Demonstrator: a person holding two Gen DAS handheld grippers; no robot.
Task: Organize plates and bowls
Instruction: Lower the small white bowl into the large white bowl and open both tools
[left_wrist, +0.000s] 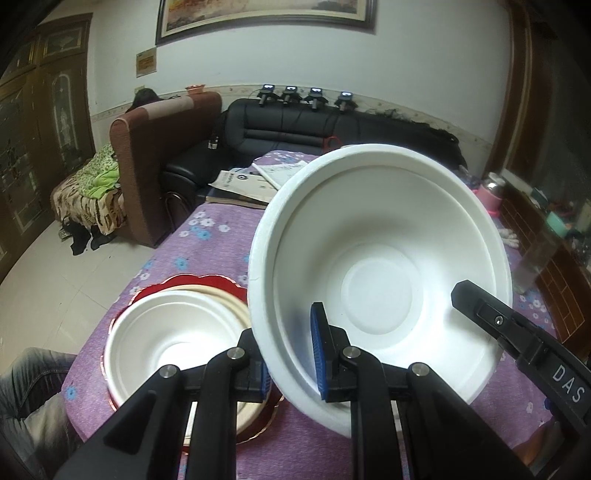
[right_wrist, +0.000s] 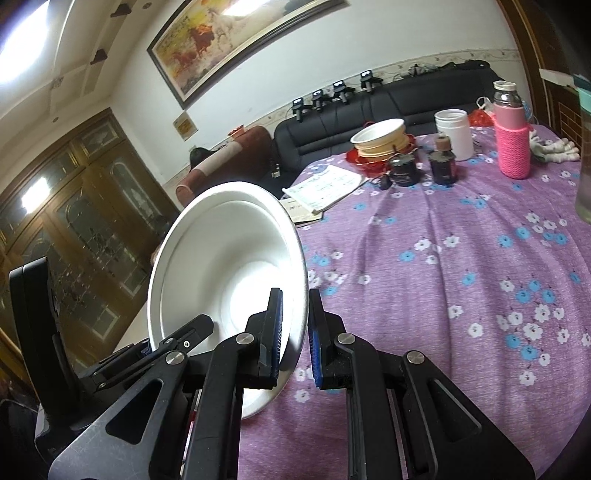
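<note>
Over the near edge of the tabletop (right_wrist: 443, 258), covered by a purple floral cloth, a white bowl (left_wrist: 380, 273) is held tilted on its side, off the surface. Left gripper (left_wrist: 291, 365): blue-padded fingers pinch the bowl's rim, one pad inside the wall, one outside. Right gripper (right_wrist: 295, 336): likewise clamped on the same bowl's rim (right_wrist: 229, 280), one pad inside, one outside; its black finger shows at the bowl's right side in the left wrist view.

Near left corner of the tabletop: a second white bowl (left_wrist: 173, 347) sits upright in a stack on a tan dish and a red plate (left_wrist: 192, 284), just beside the held bowl.

Far edge: another stack of bowls on a red plate (right_wrist: 380, 142), two dark jars (right_wrist: 424, 166), a white container (right_wrist: 454, 133), a pink sleeved bottle (right_wrist: 511, 136), papers (right_wrist: 325, 188). Black sofa (right_wrist: 369, 118) behind.
</note>
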